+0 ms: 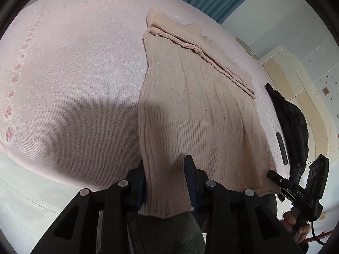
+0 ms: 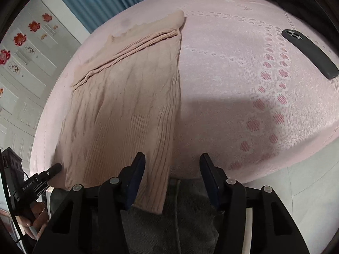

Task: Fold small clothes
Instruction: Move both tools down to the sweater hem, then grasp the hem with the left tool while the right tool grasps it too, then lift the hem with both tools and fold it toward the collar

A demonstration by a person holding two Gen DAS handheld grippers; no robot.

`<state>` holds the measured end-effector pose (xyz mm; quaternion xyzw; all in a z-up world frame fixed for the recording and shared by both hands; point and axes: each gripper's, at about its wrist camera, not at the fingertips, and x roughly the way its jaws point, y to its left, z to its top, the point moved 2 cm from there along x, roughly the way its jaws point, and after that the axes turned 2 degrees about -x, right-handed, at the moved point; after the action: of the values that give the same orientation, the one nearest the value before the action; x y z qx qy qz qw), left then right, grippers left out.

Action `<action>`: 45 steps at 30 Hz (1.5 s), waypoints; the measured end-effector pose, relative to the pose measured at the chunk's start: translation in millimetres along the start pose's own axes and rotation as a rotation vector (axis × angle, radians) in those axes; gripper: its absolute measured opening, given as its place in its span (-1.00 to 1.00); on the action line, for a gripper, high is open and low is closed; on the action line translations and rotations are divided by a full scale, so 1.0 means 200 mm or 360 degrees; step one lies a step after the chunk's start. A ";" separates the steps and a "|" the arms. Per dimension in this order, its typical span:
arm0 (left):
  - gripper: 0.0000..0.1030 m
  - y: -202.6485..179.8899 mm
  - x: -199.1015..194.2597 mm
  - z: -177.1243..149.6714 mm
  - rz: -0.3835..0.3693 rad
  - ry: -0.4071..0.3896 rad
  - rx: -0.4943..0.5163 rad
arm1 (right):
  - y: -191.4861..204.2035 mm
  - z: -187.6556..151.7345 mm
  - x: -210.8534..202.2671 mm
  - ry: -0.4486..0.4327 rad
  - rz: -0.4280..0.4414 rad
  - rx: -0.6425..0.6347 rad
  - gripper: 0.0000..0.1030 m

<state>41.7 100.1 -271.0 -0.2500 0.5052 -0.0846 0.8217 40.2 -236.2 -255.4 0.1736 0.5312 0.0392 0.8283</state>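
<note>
A beige ribbed sweater point(image 1: 190, 114) is seen lying lengthwise on a bed point(image 1: 70, 67), its near hem hanging over the bed's edge at the lower centre of both frames. The knit is marked by fine vertical ribs and faint cable lines, and a sleeve point(image 1: 203, 50) is laid folded across the upper part as a narrow, bunched band running diagonally. The bed is covered by a pale pink woven spread with a grainy texture and rows of darker pink rounded motifs. In the left wrist view the left gripper point(image 1: 166, 182) is placed at the hem, its dark blue jaws spread with the hem's left part lying between them; whether the cloth is touched cannot be told. In the right wrist view the right gripper point(image 2: 172, 177) is shown with jaws spread wide, the left jaw over the sweater's right edge and the right jaw off the cloth. A flat black phone point(image 2: 309, 53) is seen at the upper right of that frame, lying apart from the sweater, and a black padded jacket point(image 1: 292, 122) lies at the right of the left wrist frame.
</note>
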 end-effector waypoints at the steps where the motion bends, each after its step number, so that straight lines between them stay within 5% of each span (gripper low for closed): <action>1: -0.42 0.00 0.00 0.00 0.0000 0.0001 0.0005 | 0.01 0.00 0.01 -0.0001 -0.0003 -0.0012 0.04; 7: -0.38 0.01 0.00 0.00 -0.0006 0.0012 0.0009 | 0.11 0.01 0.06 0.0031 -0.0008 -0.0138 -0.02; 11: -0.38 0.02 -0.01 -0.01 -0.0024 0.0031 -0.0029 | 0.13 -0.01 0.06 0.0049 -0.0035 -0.0188 -0.35; 13: -0.42 0.03 -0.02 -0.01 -0.0026 0.0043 -0.0050 | 0.11 -0.02 0.06 0.0029 -0.0049 -0.0177 -0.79; 15: -0.55 0.03 -0.02 -0.01 -0.0028 0.0052 -0.0069 | 0.08 -0.01 0.05 0.0052 0.0030 -0.0144 -0.88; 16: -0.84 0.03 -0.03 -0.01 -0.0024 0.0051 -0.0077 | 0.07 0.00 0.04 0.0054 0.0058 -0.0132 -0.88; 17: -0.89 0.04 -0.04 -0.01 -0.0032 0.0039 -0.0086 | 0.07 0.00 0.03 0.0041 0.0081 -0.0124 -0.89; 27: -0.88 0.04 -0.26 0.10 -0.0084 -0.0146 -0.0116 | 0.03 0.11 -0.19 -0.0146 0.0194 0.0029 -0.90; 45: -0.88 -0.14 -0.39 0.38 -0.0122 -0.0296 -0.0074 | 0.08 0.32 -0.33 -0.0261 0.0332 0.0134 -0.90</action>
<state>74.0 131.5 -168.9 -0.2950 0.4187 -0.0808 0.8551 70.9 -253.4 -167.9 0.2651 0.4420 0.0886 0.8524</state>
